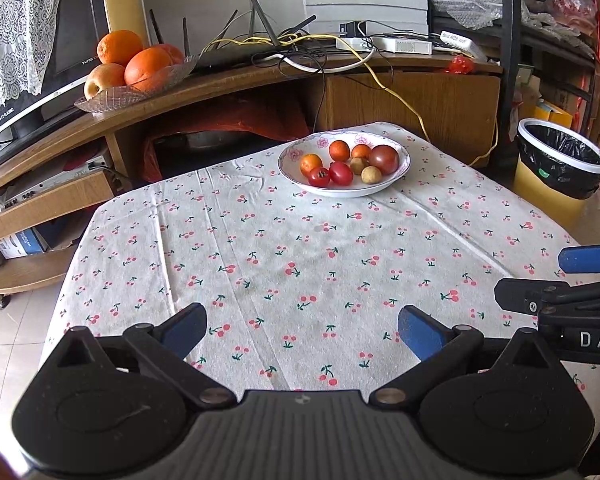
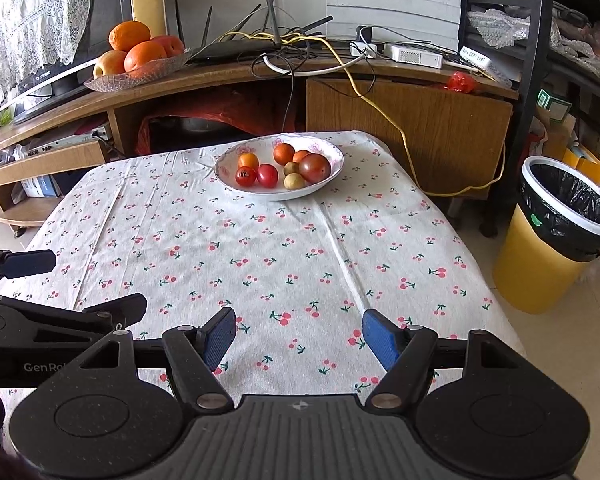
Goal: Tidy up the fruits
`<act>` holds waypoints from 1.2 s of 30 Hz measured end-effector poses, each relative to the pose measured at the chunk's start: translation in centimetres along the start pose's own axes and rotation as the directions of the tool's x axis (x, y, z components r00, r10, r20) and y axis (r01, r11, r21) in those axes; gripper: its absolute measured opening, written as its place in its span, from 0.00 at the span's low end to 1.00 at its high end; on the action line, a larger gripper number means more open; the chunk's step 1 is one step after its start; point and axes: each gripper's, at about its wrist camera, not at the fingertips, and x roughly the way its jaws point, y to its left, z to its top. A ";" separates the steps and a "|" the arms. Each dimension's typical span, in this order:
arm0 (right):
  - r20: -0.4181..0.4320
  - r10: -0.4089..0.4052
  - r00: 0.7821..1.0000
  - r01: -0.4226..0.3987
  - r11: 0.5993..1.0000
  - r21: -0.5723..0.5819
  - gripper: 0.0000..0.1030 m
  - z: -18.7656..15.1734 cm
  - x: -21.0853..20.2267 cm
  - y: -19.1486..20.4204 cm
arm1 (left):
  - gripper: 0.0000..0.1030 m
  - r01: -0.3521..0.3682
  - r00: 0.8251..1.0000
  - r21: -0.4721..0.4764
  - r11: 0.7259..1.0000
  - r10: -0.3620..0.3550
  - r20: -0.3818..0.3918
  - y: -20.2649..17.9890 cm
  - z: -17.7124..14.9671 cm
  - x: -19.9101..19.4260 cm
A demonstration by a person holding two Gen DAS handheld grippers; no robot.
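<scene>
Blue-padded, my left gripper (image 1: 302, 330) and right gripper (image 2: 299, 338) hang wide open, holding nothing; I read "GenRo" and "DAS" on their bodies. Beyond, across the cherry tablecloth (image 2: 284, 248), the fruits (image 2: 284, 166) fill the white bowl (image 2: 332, 148).

Bare tablecloth (image 1: 300, 260) gives open passage to fruit bowl (image 1: 344, 191); bin (image 2: 556, 240) flanks right edge.
</scene>
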 end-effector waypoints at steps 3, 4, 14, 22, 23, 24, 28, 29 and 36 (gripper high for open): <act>-0.003 -0.001 1.000 0.001 1.000 -0.001 0.63 -0.1 0.0 0.1 | 1.00 -0.004 1.000 0.005 1.000 0.004 -0.003 0.0 -0.1 0.0; -0.004 -0.001 1.000 0.001 1.000 -0.001 0.63 -0.1 0.0 0.2 | 1.00 -0.007 1.000 0.007 1.000 0.007 -0.003 -0.1 -0.2 0.0; -0.007 0.003 1.000 -0.003 1.000 -0.006 0.64 -0.3 -0.1 0.4 | 1.00 -0.013 1.000 0.012 1.000 0.013 -0.005 0.0 -0.3 -0.1; -0.011 0.005 1.000 -0.005 1.000 -0.008 0.64 -0.4 -0.1 0.6 | 1.00 -0.022 1.000 0.016 1.000 0.022 -0.002 0.0 -0.5 -0.2; -0.011 0.005 1.000 -0.005 1.000 -0.008 0.64 -0.4 -0.1 0.6 | 1.00 -0.023 1.000 0.017 1.000 0.023 -0.002 0.0 -0.5 -0.2; -0.011 0.005 1.000 -0.005 1.000 -0.009 0.64 -0.4 -0.1 0.6 | 1.00 -0.024 1.000 0.019 1.000 0.024 -0.002 0.0 -0.5 -0.2; -0.012 0.005 1.000 -0.005 1.000 -0.014 0.64 -0.5 -0.2 0.8 | 1.00 -0.029 1.000 0.021 0.999 0.029 0.000 0.0 -0.6 -0.3; -0.012 0.006 1.000 -0.006 1.000 -0.014 0.64 -0.5 -0.2 0.8 | 1.00 -0.030 1.000 0.020 0.999 0.030 0.001 0.0 -0.6 -0.4; -0.009 0.008 1.000 -0.008 1.000 -0.018 0.64 -0.5 -0.3 1.0 | 1.00 -0.030 1.000 0.019 0.999 0.030 0.000 0.1 -0.6 -0.4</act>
